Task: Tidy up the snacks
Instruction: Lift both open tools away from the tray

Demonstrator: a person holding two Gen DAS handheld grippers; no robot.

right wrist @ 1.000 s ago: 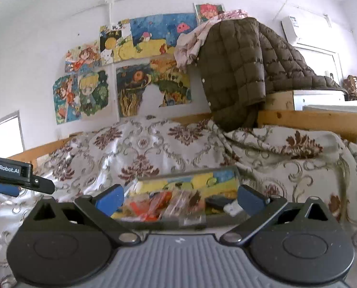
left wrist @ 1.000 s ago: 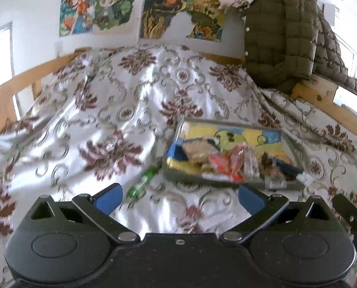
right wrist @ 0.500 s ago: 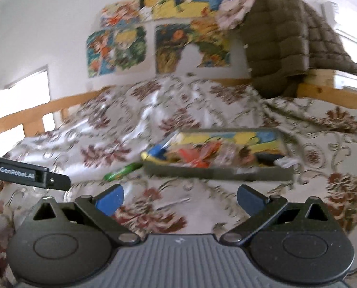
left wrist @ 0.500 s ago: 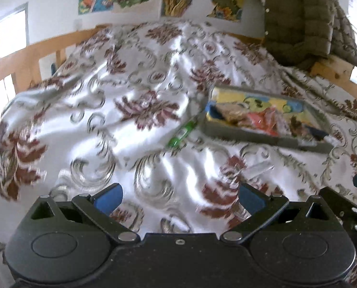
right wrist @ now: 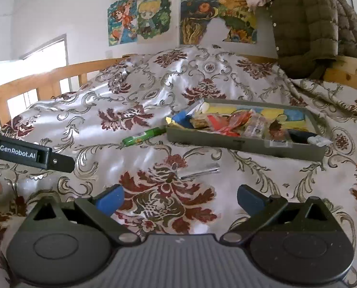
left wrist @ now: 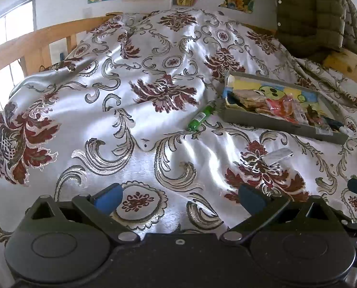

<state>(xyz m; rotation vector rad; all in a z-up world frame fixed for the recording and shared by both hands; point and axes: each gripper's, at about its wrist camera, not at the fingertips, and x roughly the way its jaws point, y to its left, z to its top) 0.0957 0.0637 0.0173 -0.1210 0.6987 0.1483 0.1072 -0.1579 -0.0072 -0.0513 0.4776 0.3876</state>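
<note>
With both the left tongs and right tongs spread apart and empty, approach the green snack stick lying on the bed beside the tray low, gripping across its narrow width.

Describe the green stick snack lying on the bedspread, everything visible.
The green stick snack is a slim, glossy green packet with pale label marks too small to read. It lies flat on the floral bedspread, outside the grey tray, its far end pointing at the tray's left corner, near it or just touching. No gripper touches it.
</note>
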